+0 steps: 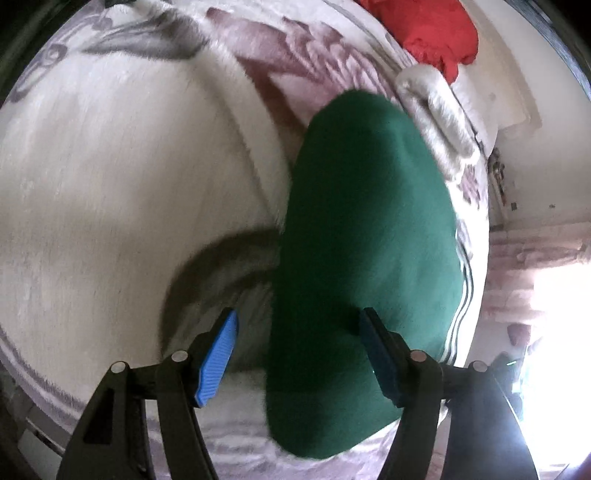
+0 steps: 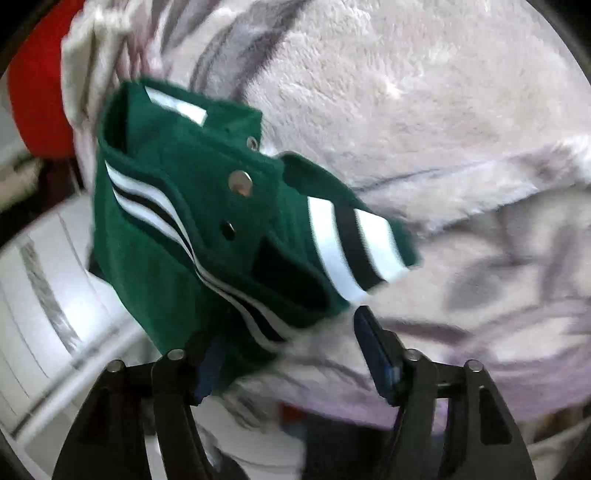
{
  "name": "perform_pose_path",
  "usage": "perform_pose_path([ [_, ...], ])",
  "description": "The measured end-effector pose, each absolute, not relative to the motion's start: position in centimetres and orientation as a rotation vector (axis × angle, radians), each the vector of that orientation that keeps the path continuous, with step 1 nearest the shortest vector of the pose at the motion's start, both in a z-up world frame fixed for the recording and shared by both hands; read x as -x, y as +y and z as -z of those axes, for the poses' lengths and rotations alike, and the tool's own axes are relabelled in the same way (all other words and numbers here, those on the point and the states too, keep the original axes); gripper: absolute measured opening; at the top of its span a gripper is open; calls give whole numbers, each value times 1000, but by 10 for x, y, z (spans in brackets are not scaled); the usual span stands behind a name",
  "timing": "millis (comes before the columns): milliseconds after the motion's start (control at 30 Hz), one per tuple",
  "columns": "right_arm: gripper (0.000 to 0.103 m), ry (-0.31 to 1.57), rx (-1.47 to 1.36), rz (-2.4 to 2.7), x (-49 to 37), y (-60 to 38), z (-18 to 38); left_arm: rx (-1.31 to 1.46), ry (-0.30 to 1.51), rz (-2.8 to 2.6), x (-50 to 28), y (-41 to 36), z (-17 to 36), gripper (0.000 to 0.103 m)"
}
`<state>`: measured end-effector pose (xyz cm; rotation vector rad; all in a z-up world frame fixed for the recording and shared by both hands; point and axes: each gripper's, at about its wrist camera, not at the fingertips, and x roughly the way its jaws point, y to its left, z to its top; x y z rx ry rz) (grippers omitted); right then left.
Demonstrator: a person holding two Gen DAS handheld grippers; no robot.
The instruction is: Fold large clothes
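Observation:
A dark green jacket (image 1: 369, 221) with white and black stripes lies folded on the pale plush blanket (image 1: 110, 184). My left gripper (image 1: 299, 354) hangs over its near end, open. Its left blue pad (image 1: 218, 358) is off the cloth, and the right pad is at the jacket's edge. In the right wrist view the green jacket (image 2: 166, 240) shows its snaps and striped cuff (image 2: 351, 243). My right gripper (image 2: 291, 358) stands open at the striped hem. The cloth covers its left finger, and the right pad (image 2: 375, 354) is apart from the cloth. The view is blurred.
A red garment (image 1: 436, 33) lies at the blanket's far edge beside a rolled white cloth (image 1: 439, 114). The red garment (image 2: 33, 99) also shows in the right wrist view, above white furniture (image 2: 44, 295). Bright light comes from the right of the left wrist view.

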<state>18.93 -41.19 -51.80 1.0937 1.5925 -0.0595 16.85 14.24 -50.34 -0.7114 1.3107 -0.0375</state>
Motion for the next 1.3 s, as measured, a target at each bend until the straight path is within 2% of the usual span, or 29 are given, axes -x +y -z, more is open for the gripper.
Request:
perform_pose_path([
  [33, 24, 1545, -1066, 63, -189, -407, 505, 701, 1313, 39, -166, 142, 505, 66],
  [133, 21, 1488, -1029, 138, -177, -411, 482, 690, 1326, 63, -165, 140, 514, 71],
  [233, 23, 1622, -972, 171, -180, -409, 517, 700, 1325, 73, -166, 140, 515, 71],
  [300, 30, 1720, -947, 137, -193, -410, 521, 703, 1316, 71, -166, 142, 511, 71],
  [367, 36, 1748, -820, 129, -209, -412, 490, 705, 1293, 42, -165, 149, 505, 71],
  [433, 49, 1711, -630, 102, -237, -404, 442, 720, 1279, 5, -166, 158, 503, 71],
  [467, 64, 1702, -583, 66, -248, -396, 428, 721, 1276, -28, -166, 164, 503, 70],
  [500, 71, 1702, -505, 1, -272, -377, 410, 732, 1273, -61, -167, 172, 505, 70],
  [600, 83, 1705, -268, -281, -351, -282, 392, 757, 1262, -135, -169, 189, 513, 69],
  [700, 86, 1684, -42, -598, -418, -161, 406, 782, 1257, -163, -171, 201, 520, 69],
  [833, 86, 1693, 341, -874, -454, -35, 457, 812, 1220, -153, -176, 209, 517, 69],
  [933, 85, 1741, 539, -996, -442, -3, 491, 835, 1192, -142, -180, 210, 516, 69],
  [967, 65, 1764, 535, -992, -438, -1, 498, 849, 1181, -131, -181, 210, 516, 69],
  [1000, 52, 1835, 467, -931, -441, 1, 507, 853, 1177, -125, -182, 209, 516, 69],
  [1067, 42, 1982, 244, -789, -449, -7, 515, 857, 1171, -109, -184, 208, 516, 69],
  [1133, 39, 2134, -141, -587, -468, -39, 531, 858, 1167, -92, -188, 207, 517, 69],
  [1200, 37, 2207, -459, -403, -473, -77, 555, 865, 1176, -77, -192, 208, 518, 69],
  [1300, 40, 2229, -395, -512, -476, -71, 553, 865, 1176, -62, -198, 211, 515, 69],
])
